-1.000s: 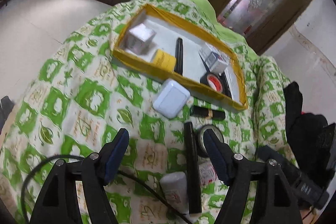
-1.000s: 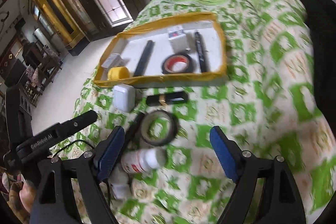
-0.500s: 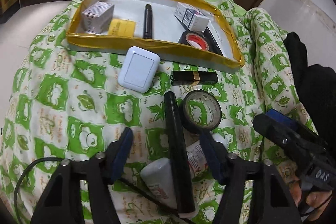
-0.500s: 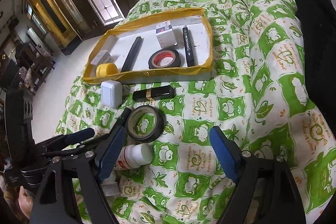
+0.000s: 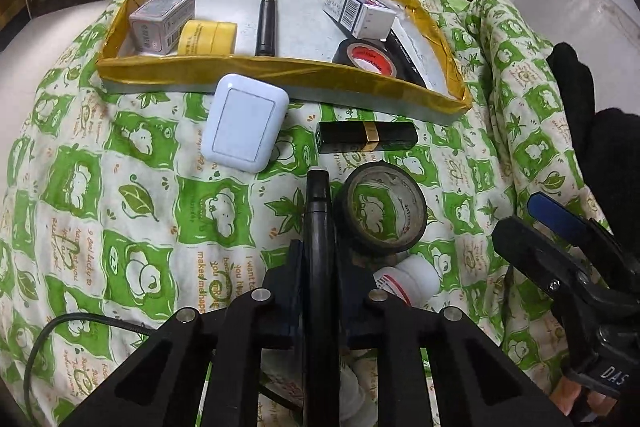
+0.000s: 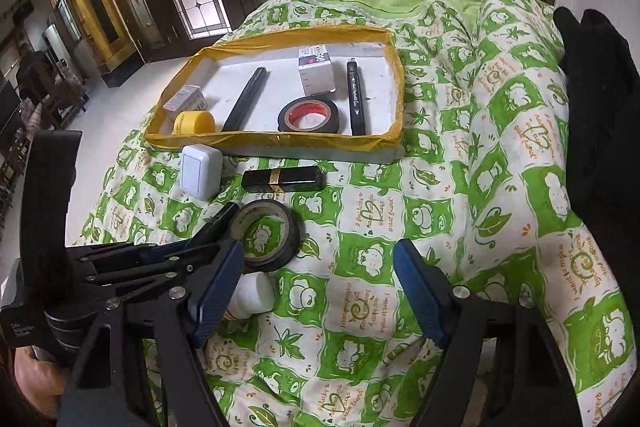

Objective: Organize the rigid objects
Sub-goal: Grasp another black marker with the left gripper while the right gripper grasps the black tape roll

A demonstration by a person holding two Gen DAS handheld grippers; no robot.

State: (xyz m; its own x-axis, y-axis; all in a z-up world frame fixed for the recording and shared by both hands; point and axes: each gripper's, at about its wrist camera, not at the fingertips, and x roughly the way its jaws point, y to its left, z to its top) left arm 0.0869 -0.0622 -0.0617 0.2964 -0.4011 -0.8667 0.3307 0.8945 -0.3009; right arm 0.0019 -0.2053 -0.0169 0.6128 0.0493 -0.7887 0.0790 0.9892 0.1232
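My left gripper [image 5: 319, 267] is shut on a black marker pen [image 5: 319, 219] that lies on the green patterned cloth; it also shows at the left of the right wrist view [image 6: 200, 247]. A black tape roll [image 5: 380, 213] sits just right of the pen, with a white bottle [image 5: 408, 281] below it. A white case [image 5: 245, 123] and a black-and-gold lipstick [image 5: 366, 136] lie in front of the yellow-rimmed tray [image 5: 280, 75]. My right gripper [image 6: 318, 287] is open and empty above the cloth, to the right of the tape roll [image 6: 266, 231].
The tray holds two small boxes [image 5: 162, 21], a yellow roll [image 5: 208, 37], a black pen [image 5: 266, 23], a red-cored tape roll [image 5: 366, 57] and a marker [image 6: 355, 97]. Black fabric [image 6: 596, 99] lies at the right. A thin black cable [image 5: 80, 323] crosses the cloth at lower left.
My left gripper has moved forward and closed its fingers on the black marker pen. My right gripper has stayed open and shifted slightly.
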